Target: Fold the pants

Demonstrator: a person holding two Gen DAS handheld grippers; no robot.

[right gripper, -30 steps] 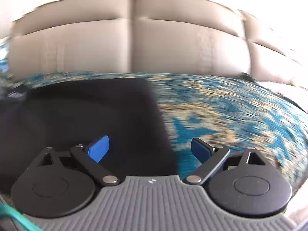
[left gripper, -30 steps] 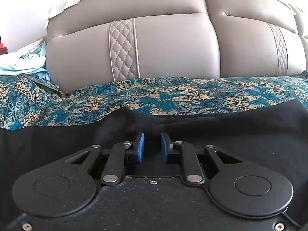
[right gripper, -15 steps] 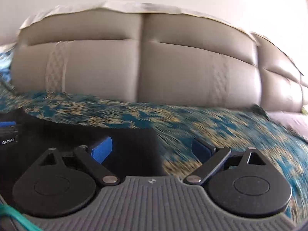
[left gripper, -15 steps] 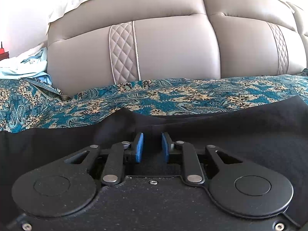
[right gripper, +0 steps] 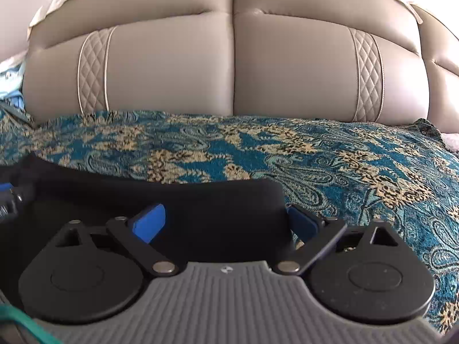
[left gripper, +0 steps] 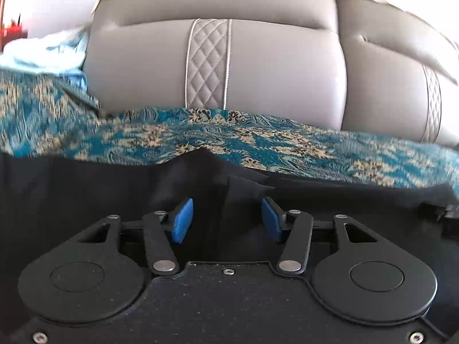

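Your left gripper (left gripper: 226, 219), black with blue rubber pads (left gripper: 181, 220), is spread apart and grasping nothing; the black fabric pants (left gripper: 86, 189) lie under and between the pads, and a raised fold of the cloth peaks just beyond the fingertips. Whether the pads touch the cloth can't be told. Your right gripper (right gripper: 226, 222), black linkage on a grey ribbed body, is spread even wider, also holding nothing. Its left blue pad (right gripper: 149, 223) sits over the pants (right gripper: 215, 209), its right pad sits right at the rounded right end of the garment where the black cloth meets the bedspread.

The pants lie flat across the teal and gold paisley bedspread (right gripper: 330, 154), running left to right in front of both tools. In the right wrist view the garment ends just at your right finger, and a bit of your other gripper shows at the far left edge. In the left wrist view the black cloth spans the whole width of the frame.

Beyond the pants the bedspread (left gripper: 258, 140) runs to a padded grey leather headboard (left gripper: 272, 66) with quilted diamond strips, also seen in the right view (right gripper: 229, 66). Crumpled light blue cloth (left gripper: 43, 51) sits far left by the headboard, slightly blurred
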